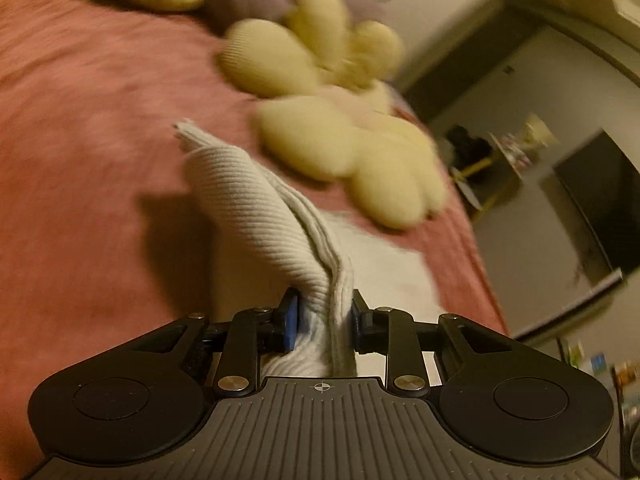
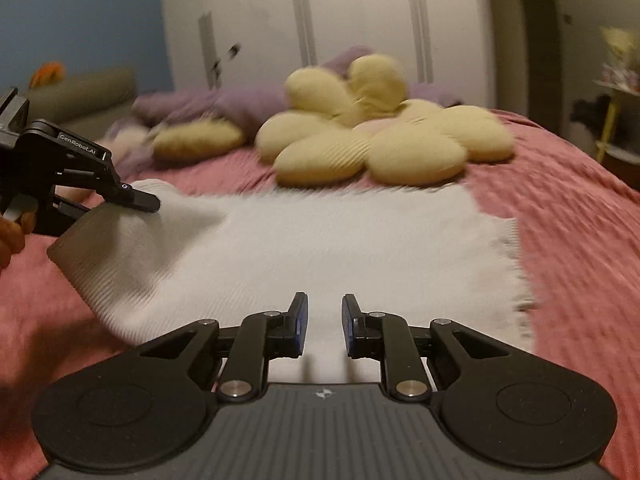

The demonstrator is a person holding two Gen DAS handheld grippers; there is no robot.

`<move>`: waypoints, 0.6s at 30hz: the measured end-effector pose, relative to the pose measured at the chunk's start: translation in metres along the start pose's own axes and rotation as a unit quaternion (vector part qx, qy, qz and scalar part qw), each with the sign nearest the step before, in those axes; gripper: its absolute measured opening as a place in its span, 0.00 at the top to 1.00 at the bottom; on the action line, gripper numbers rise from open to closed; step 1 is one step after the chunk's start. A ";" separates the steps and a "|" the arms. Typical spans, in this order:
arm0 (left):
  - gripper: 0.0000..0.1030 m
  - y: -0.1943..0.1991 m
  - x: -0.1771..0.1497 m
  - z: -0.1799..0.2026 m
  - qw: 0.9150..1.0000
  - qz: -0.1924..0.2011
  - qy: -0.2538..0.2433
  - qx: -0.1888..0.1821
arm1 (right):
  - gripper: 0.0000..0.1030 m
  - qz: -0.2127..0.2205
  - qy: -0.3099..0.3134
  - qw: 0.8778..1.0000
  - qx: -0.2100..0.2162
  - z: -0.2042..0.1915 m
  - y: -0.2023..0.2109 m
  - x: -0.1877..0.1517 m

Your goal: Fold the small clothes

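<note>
A white ribbed knit cloth lies spread on the pink bedspread. My left gripper is shut on a bunched edge of the cloth and lifts it off the bed. In the right wrist view the left gripper shows at the far left, holding the cloth's raised left corner. My right gripper is open and empty, low over the near edge of the cloth, fingers on either side of bare fabric.
A yellow flower-shaped cushion lies just behind the cloth, and it also shows in the left wrist view. Purple bedding and another yellow cushion lie farther back. The bed's right edge drops to the floor beside a dark screen.
</note>
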State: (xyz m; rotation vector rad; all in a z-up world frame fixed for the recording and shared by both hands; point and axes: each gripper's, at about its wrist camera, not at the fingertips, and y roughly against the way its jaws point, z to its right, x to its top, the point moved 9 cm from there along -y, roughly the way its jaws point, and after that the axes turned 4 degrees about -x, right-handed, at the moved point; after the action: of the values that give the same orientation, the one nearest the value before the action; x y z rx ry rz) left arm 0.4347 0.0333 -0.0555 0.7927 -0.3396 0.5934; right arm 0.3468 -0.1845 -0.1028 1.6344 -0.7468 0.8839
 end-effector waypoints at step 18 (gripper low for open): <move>0.26 0.006 -0.083 0.003 0.987 0.005 -0.139 0.077 | 0.72 -0.063 -0.118 0.990 0.053 0.038 -0.011 -0.006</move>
State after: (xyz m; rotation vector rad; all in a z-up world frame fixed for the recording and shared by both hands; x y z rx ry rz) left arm 0.3656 0.0035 -0.0915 1.0265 -0.5586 0.5236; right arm 0.3595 -0.2193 -0.1189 1.8814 -0.7577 0.6556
